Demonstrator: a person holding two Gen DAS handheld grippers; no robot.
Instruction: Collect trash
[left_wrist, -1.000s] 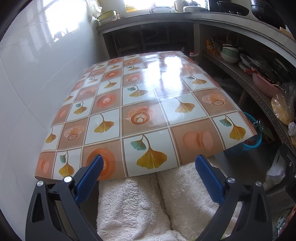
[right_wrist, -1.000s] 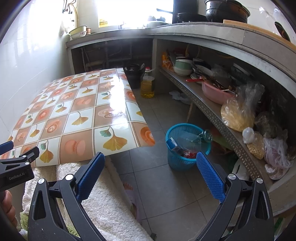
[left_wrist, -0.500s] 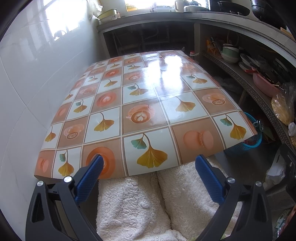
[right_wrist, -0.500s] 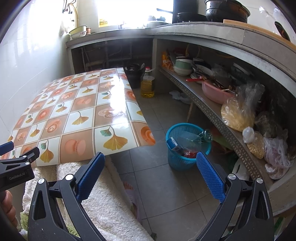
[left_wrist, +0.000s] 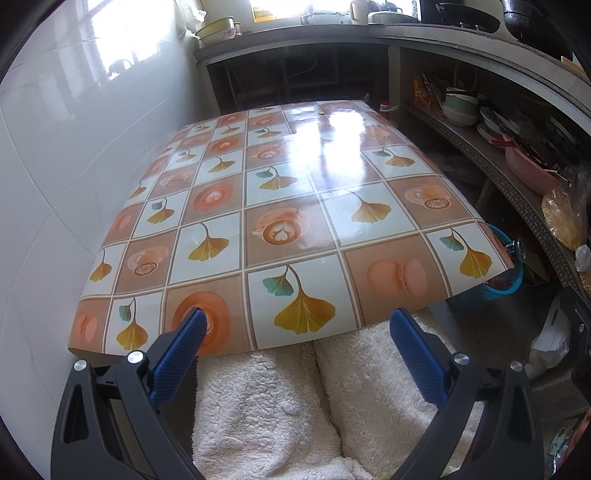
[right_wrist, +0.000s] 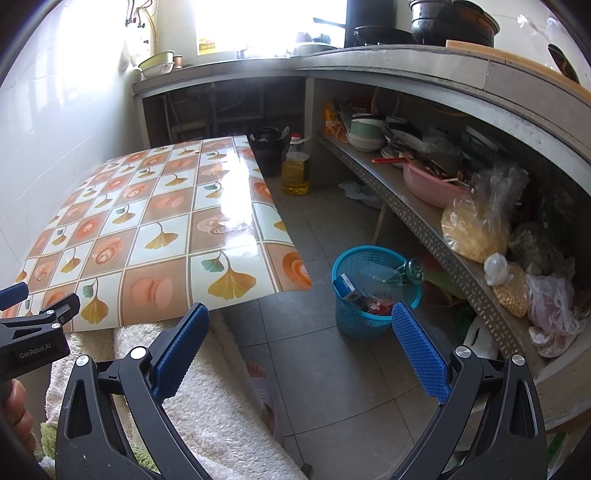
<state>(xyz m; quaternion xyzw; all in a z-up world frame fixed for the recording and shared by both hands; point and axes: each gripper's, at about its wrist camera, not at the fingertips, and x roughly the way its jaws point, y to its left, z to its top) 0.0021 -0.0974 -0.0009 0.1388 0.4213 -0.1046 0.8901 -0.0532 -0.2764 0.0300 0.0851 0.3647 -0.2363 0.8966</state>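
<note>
the trash sits in the blue basket (right_wrist: 373, 295) on the floor, right of the table (right_wrist: 166, 221) — light wrappers and crinkly film, probably slippery; i'd pinch a folded edge. my right gripper (right_wrist: 301, 350) and left gripper (left_wrist: 295, 354) both gape wide, holding nothing.

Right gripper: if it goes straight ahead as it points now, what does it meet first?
Probably the grey floor tiles, just short of the blue basket; the right gripper is open and empty, though depth is unclear.
</note>
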